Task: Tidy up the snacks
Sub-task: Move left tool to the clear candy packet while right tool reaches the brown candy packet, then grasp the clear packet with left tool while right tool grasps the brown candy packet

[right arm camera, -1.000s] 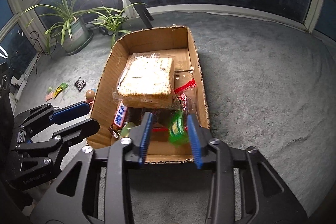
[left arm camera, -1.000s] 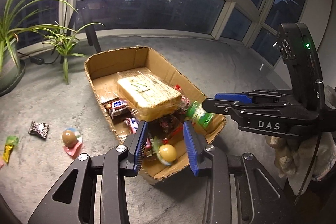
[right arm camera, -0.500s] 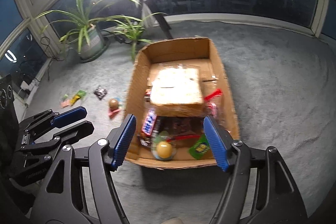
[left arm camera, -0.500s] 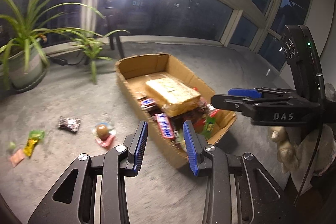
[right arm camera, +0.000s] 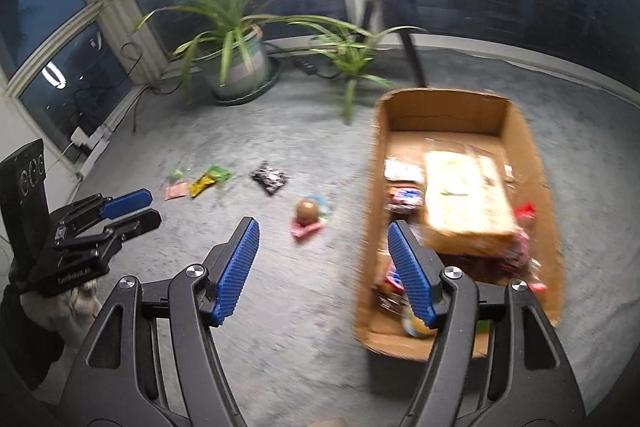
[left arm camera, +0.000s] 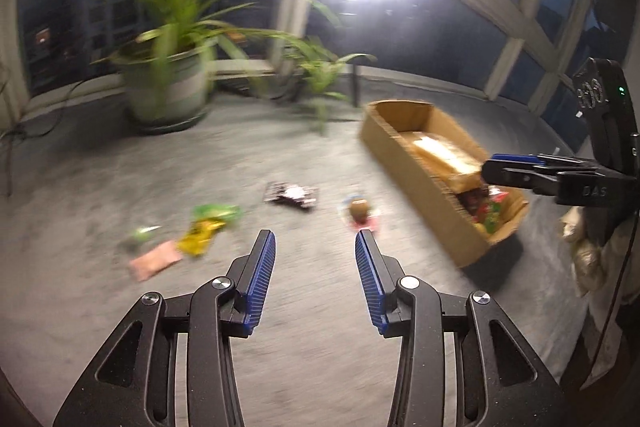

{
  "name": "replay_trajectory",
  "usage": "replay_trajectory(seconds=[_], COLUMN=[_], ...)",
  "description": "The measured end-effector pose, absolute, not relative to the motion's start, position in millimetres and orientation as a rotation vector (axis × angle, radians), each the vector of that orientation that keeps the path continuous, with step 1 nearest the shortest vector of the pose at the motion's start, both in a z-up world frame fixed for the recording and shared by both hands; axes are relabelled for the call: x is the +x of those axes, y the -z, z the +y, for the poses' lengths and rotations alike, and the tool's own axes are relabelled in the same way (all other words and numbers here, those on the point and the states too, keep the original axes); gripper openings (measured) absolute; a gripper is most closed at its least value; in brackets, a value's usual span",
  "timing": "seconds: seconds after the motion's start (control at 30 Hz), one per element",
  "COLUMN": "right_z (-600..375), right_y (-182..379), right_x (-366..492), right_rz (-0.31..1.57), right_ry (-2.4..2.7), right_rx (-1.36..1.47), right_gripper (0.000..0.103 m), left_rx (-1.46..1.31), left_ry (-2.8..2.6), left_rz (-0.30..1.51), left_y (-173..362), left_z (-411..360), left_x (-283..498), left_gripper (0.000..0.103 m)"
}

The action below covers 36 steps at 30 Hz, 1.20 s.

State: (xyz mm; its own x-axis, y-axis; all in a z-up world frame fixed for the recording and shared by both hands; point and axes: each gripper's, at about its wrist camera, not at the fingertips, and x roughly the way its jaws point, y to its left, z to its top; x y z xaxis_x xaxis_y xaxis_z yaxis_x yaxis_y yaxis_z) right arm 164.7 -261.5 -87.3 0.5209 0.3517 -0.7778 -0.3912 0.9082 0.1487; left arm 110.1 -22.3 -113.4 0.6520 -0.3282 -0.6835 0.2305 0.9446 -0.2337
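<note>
A cardboard box (right arm camera: 524,135) (left arm camera: 404,163) on the grey carpet holds a wrapped cracker pack (right arm camera: 466,199) and several small snacks. Loose snacks lie left of it: a brown egg candy on a pink wrapper (left arm camera: 360,213) (right arm camera: 308,213), a dark packet (left arm camera: 292,194) (right arm camera: 270,178), a yellow-green packet (left arm camera: 206,225) (right arm camera: 210,179) and a pink packet (left arm camera: 154,261) (right arm camera: 176,191). My left gripper (left arm camera: 315,243) is open and empty, above the carpet near the egg candy. My right gripper (right arm camera: 322,231) is open and empty, beside the box's left wall.
A large potted plant (right arm camera: 236,63) (left arm camera: 168,83) and a smaller plant (right arm camera: 352,55) stand by the windows behind the snacks. A tripod leg (right arm camera: 412,59) stands behind the box. A bright lamp glares overhead.
Both grippers swung left, away from the box toward the loose snacks on the carpet. Both jaws opened wider. Views are motion-blurred.
</note>
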Motion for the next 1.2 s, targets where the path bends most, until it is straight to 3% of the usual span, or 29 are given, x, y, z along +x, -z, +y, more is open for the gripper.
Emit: replay_trajectory(seconds=[0.47, 0.63, 1.2], right_z=[-175.9, -158.1, -118.0], right_y=[134.4, 151.4, 200.2], right_x=[211.4, 229.5, 267.5], right_rz=[1.013, 1.046, 1.134], right_ry=[-0.514, -0.531, -0.578], right_rx=[-0.166, -0.226, -0.411], right_gripper=[0.069, 0.063, 0.063], left_rx=[-0.127, -0.074, 0.004], left_ry=[0.185, 0.19, 0.218], left_rz=[0.869, 0.906, 0.953], left_y=[148.8, 166.2, 191.8], left_z=[74.3, 81.7, 79.2], left_x=[136.3, 151.9, 183.5], left_gripper=[0.04, 0.04, 0.04])
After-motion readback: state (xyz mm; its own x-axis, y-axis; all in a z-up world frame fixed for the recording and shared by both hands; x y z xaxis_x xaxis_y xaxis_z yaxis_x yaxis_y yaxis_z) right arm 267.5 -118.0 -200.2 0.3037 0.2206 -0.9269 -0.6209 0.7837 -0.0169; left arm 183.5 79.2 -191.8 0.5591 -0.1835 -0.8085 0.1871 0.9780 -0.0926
